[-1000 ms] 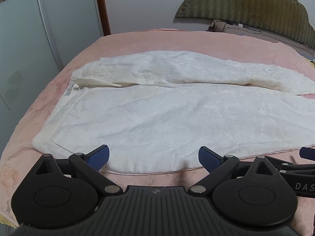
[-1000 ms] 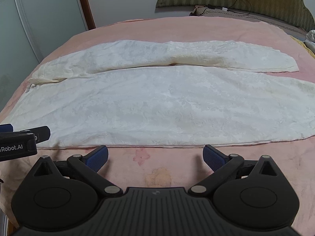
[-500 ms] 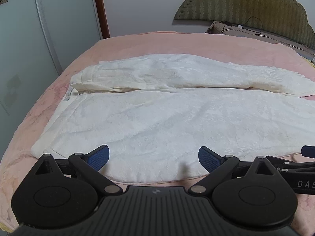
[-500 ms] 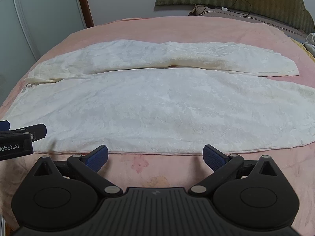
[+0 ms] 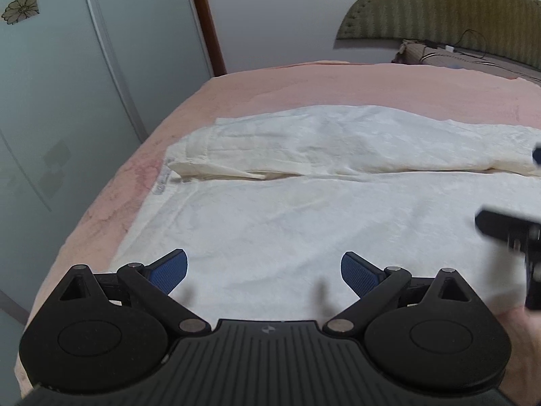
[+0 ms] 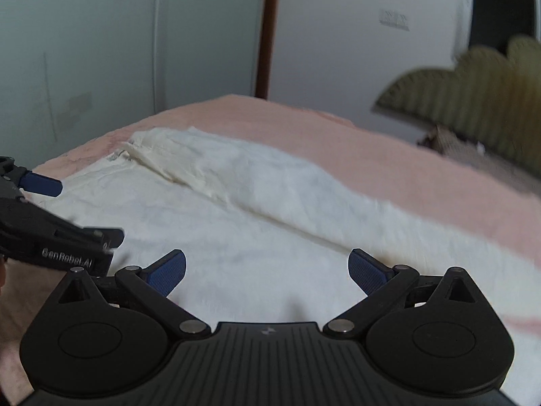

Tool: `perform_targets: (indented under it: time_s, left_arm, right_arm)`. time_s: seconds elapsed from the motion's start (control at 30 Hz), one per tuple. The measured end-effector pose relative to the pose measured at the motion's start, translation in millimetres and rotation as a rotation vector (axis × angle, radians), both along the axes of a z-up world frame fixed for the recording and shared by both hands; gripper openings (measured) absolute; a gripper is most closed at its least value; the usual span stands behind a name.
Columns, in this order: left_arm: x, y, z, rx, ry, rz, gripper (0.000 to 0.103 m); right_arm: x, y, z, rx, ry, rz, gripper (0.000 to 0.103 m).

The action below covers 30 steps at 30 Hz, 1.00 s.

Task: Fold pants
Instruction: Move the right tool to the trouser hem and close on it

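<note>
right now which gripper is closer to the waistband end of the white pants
Left. The left gripper hovers near the waistband end of the white pants; the right gripper is farther along the legs.

My bed (image 5: 338, 81) fills the middle of the frame, covered by a pink blanket (image 5: 111, 203). White pants (image 5: 304, 223) lie flat on it, two legs running toward the right edge, waistband at centre left.

A bed (image 5: 338, 81) covered in pink is backed by a green scalloped headboard (image 5: 439, 3). Frosted wardrobe doors (image 5: 67, 84) with flower motifs are seen beside a white wall (image 5: 277, 13).
</note>
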<state>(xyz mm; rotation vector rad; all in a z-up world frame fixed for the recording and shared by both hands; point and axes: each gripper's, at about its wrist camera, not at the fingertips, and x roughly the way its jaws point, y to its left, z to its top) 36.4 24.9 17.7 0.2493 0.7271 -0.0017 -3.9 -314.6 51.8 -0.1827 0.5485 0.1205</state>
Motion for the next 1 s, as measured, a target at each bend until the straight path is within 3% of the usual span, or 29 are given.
perform_targets:
  time_s: [0.1,0.3,0.43,0.57,1.0]
  left_arm:
    - [15,8,0,-0.01,0.015,0.026,0.1]
    - [43,17,-4,-0.004,0.045,0.073,0.1]
    - [60,19,-5,0.007,0.059,0.088,0.1]
    - [77,19,-8,0.009,0.075,0.097,0.1]
    - [121,18,-19,0.055,0.113,0.125,0.1]
  right_arm:
    - [30,-1,10,-0.003,-0.069,0.059,0.103]
    - [116,-24,4,0.119,0.065,0.123,0.103]
    - [156,-43,3,0.237,0.074,0.145,0.102]
    - [201,-51,-1,0.293,0.115,0.166,0.098]
    - [323,-42,-40,0.253,0.289,0.211,0.098]
